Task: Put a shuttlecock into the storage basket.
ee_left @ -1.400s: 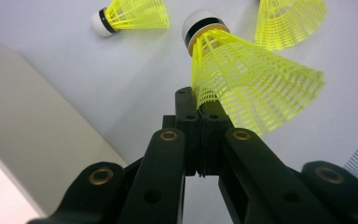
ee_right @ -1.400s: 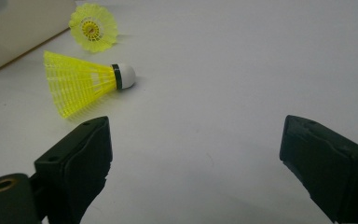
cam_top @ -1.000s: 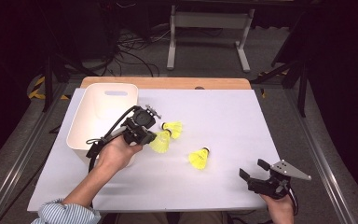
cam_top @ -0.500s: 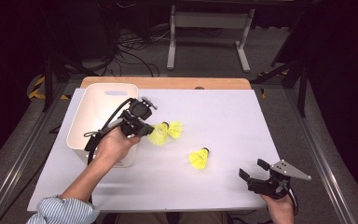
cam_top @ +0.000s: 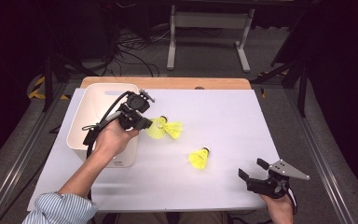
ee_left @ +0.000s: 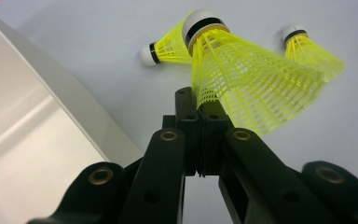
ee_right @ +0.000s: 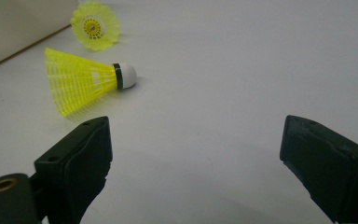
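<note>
A: From the high view we see our left gripper [cam_top: 145,125] near the table's left edge, just beside the white bin [cam_top: 103,105], with a yellow shuttlecock [cam_top: 155,129] at its tip. How the jaws sit on it we cannot read from up there.

B: The left gripper view settles that for us: the jaws are pressed together on the rim of the held shuttlecock's [ee_left: 242,79] mesh skirt, its white cork pointing away from us. The bin's wall [ee_left: 32,126] runs along the left of that view.

A: That view also gives us two more shuttlecocks lying on the table beyond it, one [ee_left: 168,46] close behind the held one, another [ee_left: 310,49] off to the side. From above we see the near one [cam_top: 173,129] touching or overlapping the held skirt, and the far one [cam_top: 199,158] out toward the table's middle.

B: Our right gripper [cam_top: 255,171] sits by the table's front right corner, jaws wide apart with nothing between them. The right gripper view shows bare table between the jaws, with the middle shuttlecock [ee_right: 86,81] lying on its side ahead, cork to the right.
</note>
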